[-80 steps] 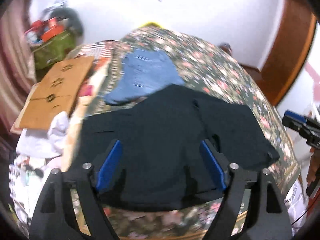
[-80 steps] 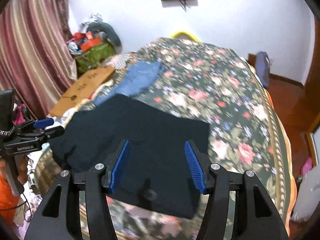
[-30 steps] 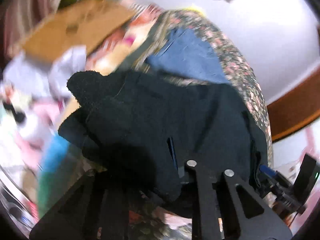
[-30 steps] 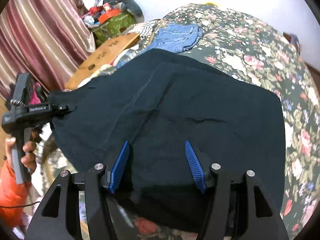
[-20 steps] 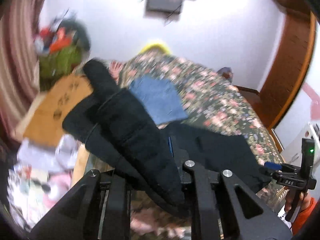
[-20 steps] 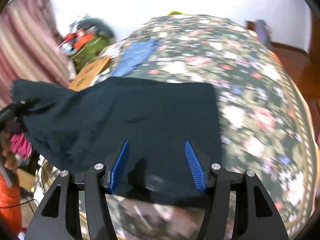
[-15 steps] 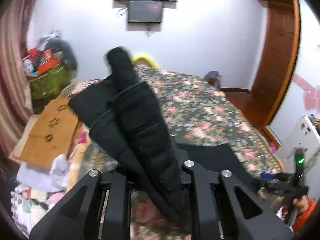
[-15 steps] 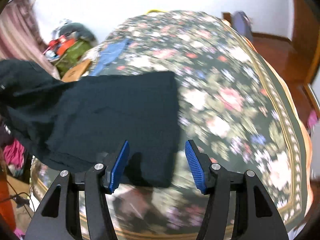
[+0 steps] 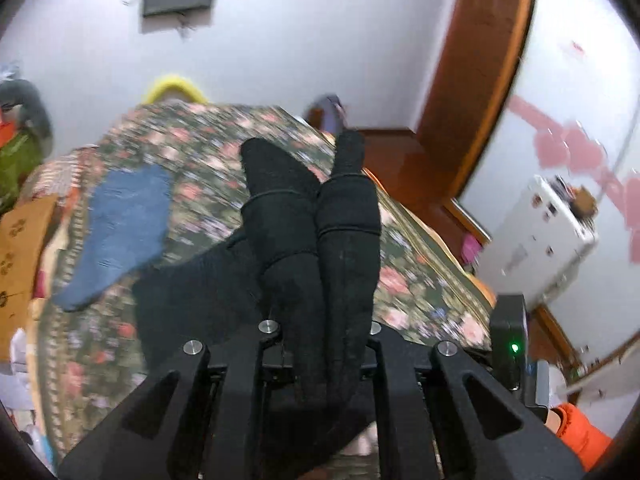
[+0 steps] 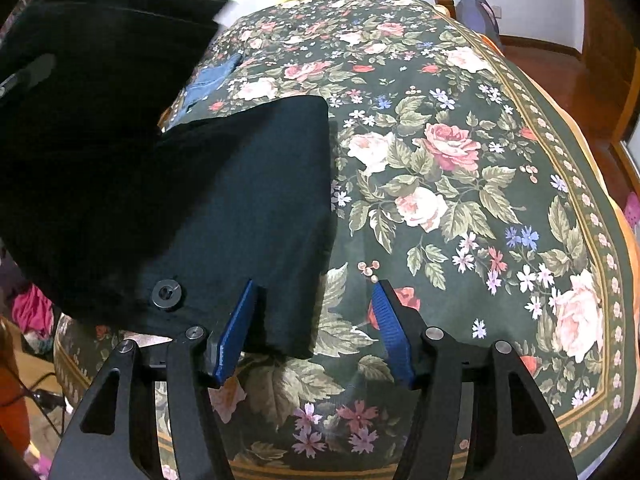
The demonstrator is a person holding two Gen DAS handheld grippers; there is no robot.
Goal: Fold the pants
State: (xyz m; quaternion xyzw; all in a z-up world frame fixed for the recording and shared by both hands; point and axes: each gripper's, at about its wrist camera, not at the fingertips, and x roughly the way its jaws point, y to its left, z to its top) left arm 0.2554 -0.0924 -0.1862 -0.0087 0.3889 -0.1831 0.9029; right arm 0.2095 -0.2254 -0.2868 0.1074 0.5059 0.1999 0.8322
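A left claw (image 9: 316,344) is pinched on a bunched end of black pants (image 9: 320,240), which rise in two thick folds straight ahead of it, above a floral bed (image 9: 420,280). The rest of the pants lies flat on the bed, below and left of that claw. Blue jeans (image 9: 120,228) lie farther left. The right claw (image 10: 316,328) is spread wide with nothing between its blue pads, hovering at the near right corner of the flat pants (image 10: 248,200), with its left pad over the fabric.
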